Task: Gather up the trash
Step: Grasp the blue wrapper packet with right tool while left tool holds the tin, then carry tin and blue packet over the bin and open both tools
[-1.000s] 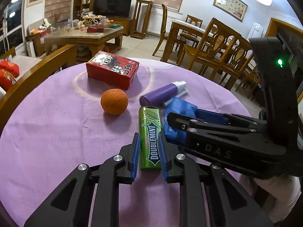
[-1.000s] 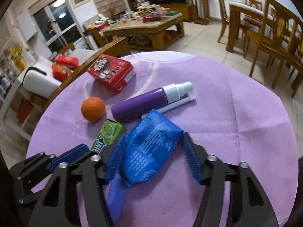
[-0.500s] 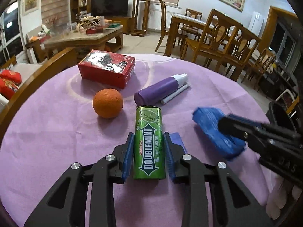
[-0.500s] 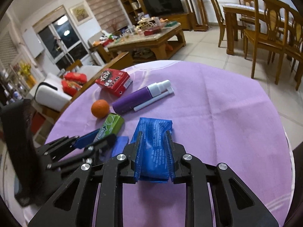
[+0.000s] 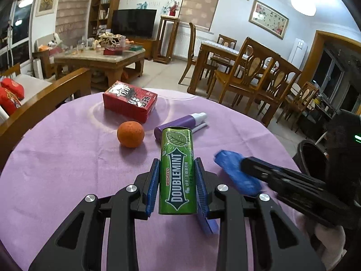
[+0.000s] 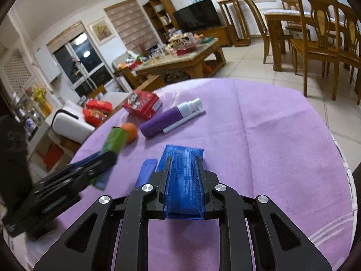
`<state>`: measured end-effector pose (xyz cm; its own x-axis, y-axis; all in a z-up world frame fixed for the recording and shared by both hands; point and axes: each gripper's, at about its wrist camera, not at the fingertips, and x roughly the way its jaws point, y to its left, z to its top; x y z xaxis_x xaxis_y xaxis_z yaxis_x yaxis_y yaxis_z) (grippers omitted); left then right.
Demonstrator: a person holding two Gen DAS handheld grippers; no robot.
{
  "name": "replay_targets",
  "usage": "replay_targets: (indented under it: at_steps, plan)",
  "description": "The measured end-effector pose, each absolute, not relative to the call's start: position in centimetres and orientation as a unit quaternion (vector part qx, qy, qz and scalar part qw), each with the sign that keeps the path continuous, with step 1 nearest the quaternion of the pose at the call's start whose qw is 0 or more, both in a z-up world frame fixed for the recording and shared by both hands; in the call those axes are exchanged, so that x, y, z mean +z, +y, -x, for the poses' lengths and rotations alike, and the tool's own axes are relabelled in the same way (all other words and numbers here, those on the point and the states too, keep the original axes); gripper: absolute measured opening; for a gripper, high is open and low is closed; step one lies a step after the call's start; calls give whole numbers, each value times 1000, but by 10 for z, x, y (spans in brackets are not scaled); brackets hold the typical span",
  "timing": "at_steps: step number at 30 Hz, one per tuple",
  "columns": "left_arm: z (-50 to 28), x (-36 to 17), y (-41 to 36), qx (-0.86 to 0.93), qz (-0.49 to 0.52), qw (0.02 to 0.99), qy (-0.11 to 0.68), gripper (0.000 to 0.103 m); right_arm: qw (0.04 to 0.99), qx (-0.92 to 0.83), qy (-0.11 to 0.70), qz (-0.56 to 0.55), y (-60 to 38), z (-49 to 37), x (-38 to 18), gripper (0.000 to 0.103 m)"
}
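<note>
at lower centre of the left view, left hand-held gripper (image 5: pixel 177 185) clamps a glossy green gum canister (image 5: pixel 177 171) above the purple-clothed table (image 5: pixel 67 158); right hand-held gripper (image 6: pixel 183 180) pinches a crinkled blue packet (image 6: pixel 183 180), low centre.

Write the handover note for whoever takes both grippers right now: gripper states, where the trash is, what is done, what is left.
Left gripper: shut on the green Doublemint gum pack, lifted off the purple tablecloth.
Right gripper: jaws have just been closing, now shut on the blue wrapper, at the table's right side.
Still on the table: red box, orange, purple spray bottle with a white pen beside it, and a small blue flat piece by the grippers.
Done: both pieces picked up.
Left: drop them, probably in the dark bin just past the right table edge. Judge the rest yourself.
</note>
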<state>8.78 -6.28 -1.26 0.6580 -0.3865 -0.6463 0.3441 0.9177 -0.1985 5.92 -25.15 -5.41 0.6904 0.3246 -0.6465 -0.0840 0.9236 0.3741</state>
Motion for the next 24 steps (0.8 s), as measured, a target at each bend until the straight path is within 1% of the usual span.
replay_targets:
  at_steps: [1,2,3,5,6,9,10,11,12,13,15,18,19,24]
  plan:
    - [-81,-11,-62,-202,28,911,360,31,903,112,386,-151,-248,-61,-56,20]
    - [-77,-9,-59,-202,28,911,359,31,902,111,392,-144,-245,-63,-56,28]
    - [-70,-8,-56,-202,29,911,358,31,899,108,404,-132,-241,-64,-58,45]
    - [-66,-7,-51,-200,31,912,356,31,895,101,418,-118,-235,-67,-63,57]
    - [-64,-8,-48,-197,32,913,357,31,894,101,423,-110,-231,-70,-65,62]
    - [-58,-10,-38,-193,36,913,357,31,897,94,426,-68,-216,-69,-65,68]
    - [-56,-11,-36,-191,35,914,357,31,897,91,428,-57,-213,-71,-66,68]
    - [-55,-12,-34,-190,34,914,357,31,898,86,430,-42,-209,-72,-67,64]
    - [-54,-13,-34,-190,34,914,356,31,898,83,431,-30,-205,-73,-67,50]
    - [-54,-13,-33,-191,34,914,356,31,899,77,432,-15,-203,-73,-68,49]
    - [-52,-15,-34,-192,33,914,355,31,899,77,431,-14,-203,-74,-68,37]
    - [-48,-16,-36,-196,29,915,351,31,898,88,428,-48,-214,-73,-68,33]
    - [-47,-15,-37,-198,27,916,349,31,899,101,420,-76,-221,-70,-65,32]
    - [-41,-9,-46,-205,16,918,338,31,908,128,375,-140,-240,-46,-45,32]
